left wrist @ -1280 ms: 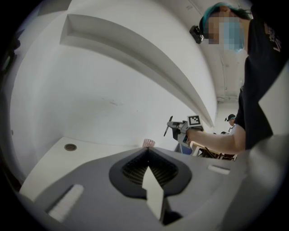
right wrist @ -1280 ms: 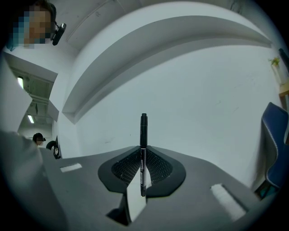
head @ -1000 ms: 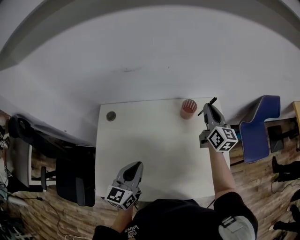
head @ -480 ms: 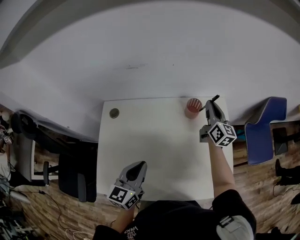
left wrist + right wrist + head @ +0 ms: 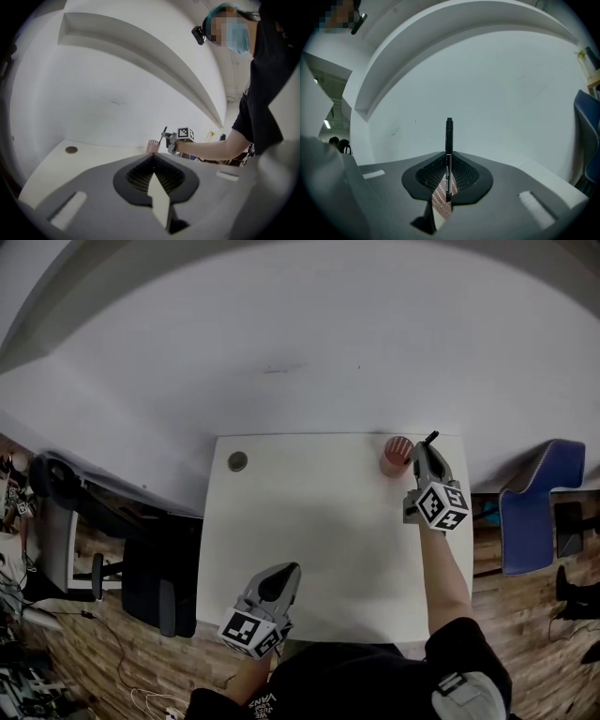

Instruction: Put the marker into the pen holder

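A pink mesh pen holder [image 5: 397, 455] stands at the far right corner of the white table [image 5: 309, 512]. My right gripper [image 5: 424, 458] hovers just right of it, shut on a black marker [image 5: 430, 439] that sticks up and away from the jaws. In the right gripper view the marker [image 5: 449, 140] stands upright between the jaws, and the pen holder [image 5: 439, 202] shows below through the gap. The left gripper view shows the pen holder [image 5: 153, 146] and marker [image 5: 163, 134] far off. My left gripper [image 5: 274, 583] is shut on nothing near the table's front edge.
A round cable grommet [image 5: 238, 461] sits at the table's far left corner. A white wall rises right behind the table. A blue chair [image 5: 530, 512] stands to the right and a black chair [image 5: 150, 587] to the left, on wooden floor.
My right gripper with the marker has drawn closer to the pen holder. The head view has drifted, so the table sits further right. The left gripper stays in place.
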A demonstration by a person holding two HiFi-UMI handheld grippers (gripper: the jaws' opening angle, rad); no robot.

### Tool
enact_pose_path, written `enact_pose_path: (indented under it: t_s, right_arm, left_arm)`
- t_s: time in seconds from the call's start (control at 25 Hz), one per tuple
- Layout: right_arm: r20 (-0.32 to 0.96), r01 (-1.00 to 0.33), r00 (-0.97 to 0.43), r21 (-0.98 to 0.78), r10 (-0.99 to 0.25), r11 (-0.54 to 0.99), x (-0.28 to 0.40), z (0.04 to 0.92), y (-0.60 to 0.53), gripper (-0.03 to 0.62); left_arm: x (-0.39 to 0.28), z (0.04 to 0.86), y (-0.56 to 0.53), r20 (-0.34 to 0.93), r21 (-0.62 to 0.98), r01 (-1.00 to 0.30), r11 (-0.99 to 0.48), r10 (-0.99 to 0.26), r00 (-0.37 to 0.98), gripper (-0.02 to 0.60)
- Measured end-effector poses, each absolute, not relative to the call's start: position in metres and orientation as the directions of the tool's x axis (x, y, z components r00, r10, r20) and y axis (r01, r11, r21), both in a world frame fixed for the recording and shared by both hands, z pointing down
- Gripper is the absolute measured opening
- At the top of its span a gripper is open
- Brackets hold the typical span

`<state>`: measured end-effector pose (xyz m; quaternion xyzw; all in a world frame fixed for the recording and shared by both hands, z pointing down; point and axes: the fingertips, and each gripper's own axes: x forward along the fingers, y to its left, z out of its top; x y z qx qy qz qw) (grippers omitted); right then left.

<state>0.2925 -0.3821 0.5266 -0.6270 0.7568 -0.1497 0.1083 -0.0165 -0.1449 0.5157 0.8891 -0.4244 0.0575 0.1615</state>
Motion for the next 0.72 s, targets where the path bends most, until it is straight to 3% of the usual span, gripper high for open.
enact_pose_path:
  t_s: [0.72]
  right_arm:
    - [0.178, -0.952, -0.215, -0.256, -0.96, 0.166, 0.274, 0.57, -0.381, 0.037]
  left_arm:
    - [-0.012, 0.523, -0.148, 0.247, 0.245, -0.765, -0.596, -0.724, 0.644, 0.052]
